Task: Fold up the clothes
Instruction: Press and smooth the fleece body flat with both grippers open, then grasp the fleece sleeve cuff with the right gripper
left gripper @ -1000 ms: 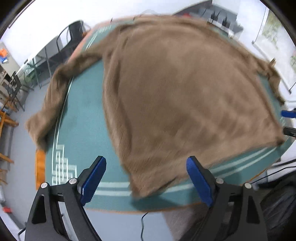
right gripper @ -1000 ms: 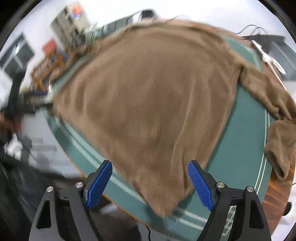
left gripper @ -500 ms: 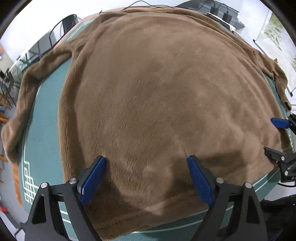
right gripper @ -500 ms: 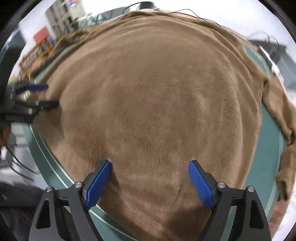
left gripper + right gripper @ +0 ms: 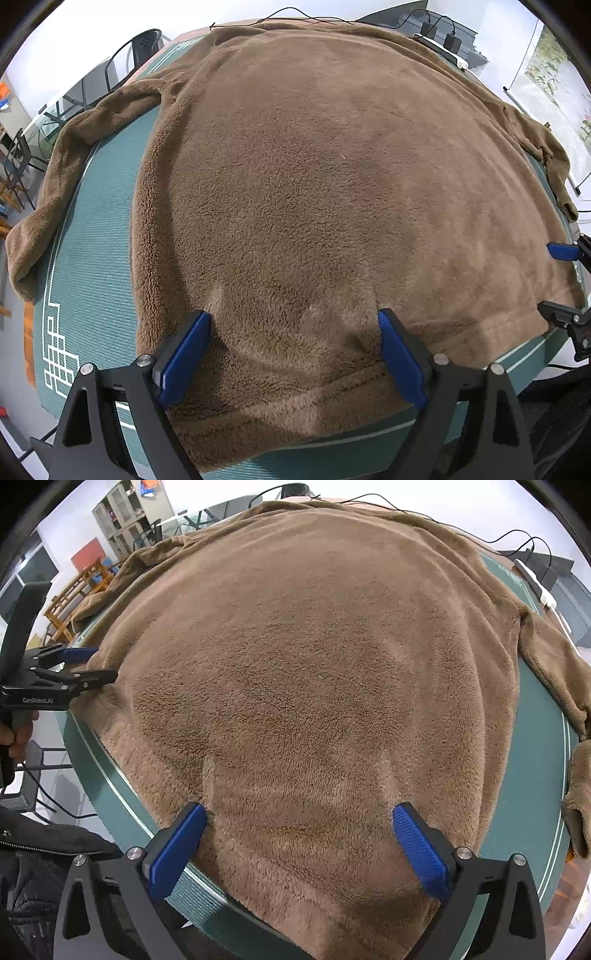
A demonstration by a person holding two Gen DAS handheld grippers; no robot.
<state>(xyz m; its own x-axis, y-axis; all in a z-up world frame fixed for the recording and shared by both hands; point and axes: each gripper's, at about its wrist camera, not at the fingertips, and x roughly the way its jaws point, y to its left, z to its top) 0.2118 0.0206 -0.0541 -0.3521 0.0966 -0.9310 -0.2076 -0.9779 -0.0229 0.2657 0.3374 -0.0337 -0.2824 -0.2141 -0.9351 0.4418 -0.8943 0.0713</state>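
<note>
A brown fleece sweater (image 5: 325,192) lies spread flat on a green mat (image 5: 88,266); it also fills the right wrist view (image 5: 314,672). Its left sleeve (image 5: 55,173) runs off the mat's left edge and its right sleeve (image 5: 554,664) lies over the right side. My left gripper (image 5: 293,325) is open, its blue fingertips pressed onto the fabric near the hem at the sweater's left bottom corner. My right gripper (image 5: 299,816) is open, fingertips resting on the fabric near the hem at the right bottom corner. Each gripper shows at the edge of the other's view: the right gripper (image 5: 565,280) and the left gripper (image 5: 81,666).
The mat covers a table whose front edge (image 5: 110,786) runs just below the hem. A power strip with cables (image 5: 535,587) lies at the far right. Chairs (image 5: 133,55) and shelves (image 5: 122,520) stand beyond the table.
Both grippers have come down and forward from above the table edge onto the sweater's hem area. The sweater now lies flat, and both grippers stay open.
</note>
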